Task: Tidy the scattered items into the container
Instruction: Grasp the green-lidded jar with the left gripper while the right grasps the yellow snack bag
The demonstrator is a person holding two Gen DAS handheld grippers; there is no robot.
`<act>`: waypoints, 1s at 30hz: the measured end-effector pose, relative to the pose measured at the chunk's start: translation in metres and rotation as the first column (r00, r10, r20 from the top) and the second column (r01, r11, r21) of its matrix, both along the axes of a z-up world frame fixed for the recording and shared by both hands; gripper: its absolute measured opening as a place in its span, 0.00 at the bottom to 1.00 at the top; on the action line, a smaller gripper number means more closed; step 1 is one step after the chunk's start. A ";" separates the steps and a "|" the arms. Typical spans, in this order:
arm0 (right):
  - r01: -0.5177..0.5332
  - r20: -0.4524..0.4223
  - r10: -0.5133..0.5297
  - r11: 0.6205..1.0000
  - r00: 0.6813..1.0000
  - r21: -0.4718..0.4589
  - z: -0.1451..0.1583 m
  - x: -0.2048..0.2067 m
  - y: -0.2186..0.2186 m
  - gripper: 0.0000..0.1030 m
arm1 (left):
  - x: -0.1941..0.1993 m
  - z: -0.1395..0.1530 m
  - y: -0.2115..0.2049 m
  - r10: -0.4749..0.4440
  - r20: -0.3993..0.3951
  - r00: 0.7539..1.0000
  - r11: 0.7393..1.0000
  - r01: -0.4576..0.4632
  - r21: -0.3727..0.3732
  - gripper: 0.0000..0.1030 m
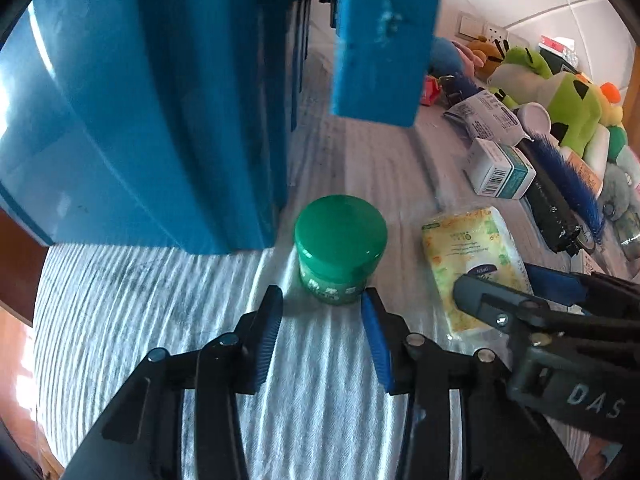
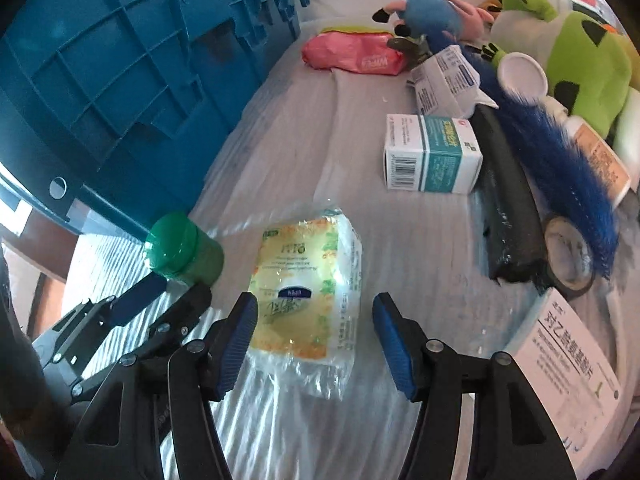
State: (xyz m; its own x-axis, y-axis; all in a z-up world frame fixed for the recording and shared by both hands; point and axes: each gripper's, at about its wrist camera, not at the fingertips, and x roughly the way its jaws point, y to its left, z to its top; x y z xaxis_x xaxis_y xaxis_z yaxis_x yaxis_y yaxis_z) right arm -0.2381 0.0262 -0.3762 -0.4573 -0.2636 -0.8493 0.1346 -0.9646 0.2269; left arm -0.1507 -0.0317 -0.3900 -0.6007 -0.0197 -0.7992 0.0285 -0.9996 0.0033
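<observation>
The green jar (image 1: 340, 248) stands upright on the striped grey cloth (image 1: 160, 320) of the table, just beside the corner of the blue crate (image 1: 160, 100). The left gripper (image 1: 322, 304) has its fingers (image 1: 268, 332) closed in on the lower body of the jar, one on each side, and the pads seem to press on it (in the right wrist view the jar's far side is hidden, so the contact is clearer from the left camera). To the right of the jar lies a yellow tissue pack (image 2: 308, 292), flat in its clear wrapper. The right gripper (image 2: 316, 340) hangs over this pack with its fingers about half open, one on each side of the near end, not touching it. Farther away there is a white and teal box (image 2: 432, 156), a black bar (image 2: 508, 200) with a blue brush (image 2: 560, 160) lying across it, a pink pack (image 2: 352, 54) and a green plush toy (image 2: 588, 60) near the wall.
</observation>
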 end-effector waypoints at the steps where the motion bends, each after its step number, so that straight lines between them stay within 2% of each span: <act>1: -0.003 -0.003 0.003 1.000 1.000 0.009 0.000 -0.001 -0.001 0.55 | 0.000 0.000 0.003 -0.007 -0.001 1.000 1.000 0.007 -0.008 0.39; 2: -0.005 -0.002 0.005 1.000 1.000 0.015 0.000 -0.002 -0.001 0.49 | 0.000 0.001 0.006 -0.018 -0.002 1.000 1.000 0.018 -0.021 0.39; 3: 0.004 -0.004 -0.004 0.999 1.000 0.034 0.000 -0.002 0.000 0.27 | 0.000 0.001 0.010 -0.029 -0.005 1.000 0.999 0.029 -0.041 0.39; 4: 0.018 -0.003 -0.017 0.998 1.000 0.057 0.000 -0.003 0.002 0.16 | 0.000 0.002 0.014 -0.041 -0.002 0.999 0.998 0.041 -0.042 0.39; 10: 0.014 0.007 -0.014 1.000 1.000 0.028 0.003 0.000 0.020 0.16 | -0.005 0.004 0.015 -0.030 0.003 1.000 0.999 0.030 0.010 0.39; 13: 0.009 -0.005 -0.009 1.000 1.000 -0.002 0.008 0.004 0.021 0.22 | 0.000 0.004 0.012 -0.017 0.003 1.000 1.000 0.017 0.014 0.38; 15: 0.000 -0.015 -0.001 1.000 1.000 -0.007 0.012 0.006 0.017 0.48 | 0.008 0.005 0.008 -0.004 0.005 1.000 1.000 0.004 0.006 0.38; 17: -0.015 -0.023 0.014 1.000 1.000 -0.018 0.014 0.007 0.012 0.59 | 0.018 0.006 0.002 0.013 0.009 1.000 1.000 -0.013 -0.005 0.38; 22: -0.038 -0.011 0.038 0.999 0.999 0.029 0.008 0.005 -0.010 0.63 | 0.032 0.007 -0.009 0.041 0.013 0.999 0.999 -0.041 -0.014 0.38; 26: -0.009 -0.008 0.009 0.996 1.000 0.092 -0.002 0.006 -0.011 0.75 | 0.040 0.006 -0.002 0.034 0.005 0.999 0.999 -0.034 -0.022 0.38; 30: 0.011 -0.018 -0.010 0.998 1.000 0.055 -0.003 0.007 -0.002 0.75 | 0.031 0.003 -0.007 0.031 0.001 1.000 0.999 -0.031 -0.010 0.38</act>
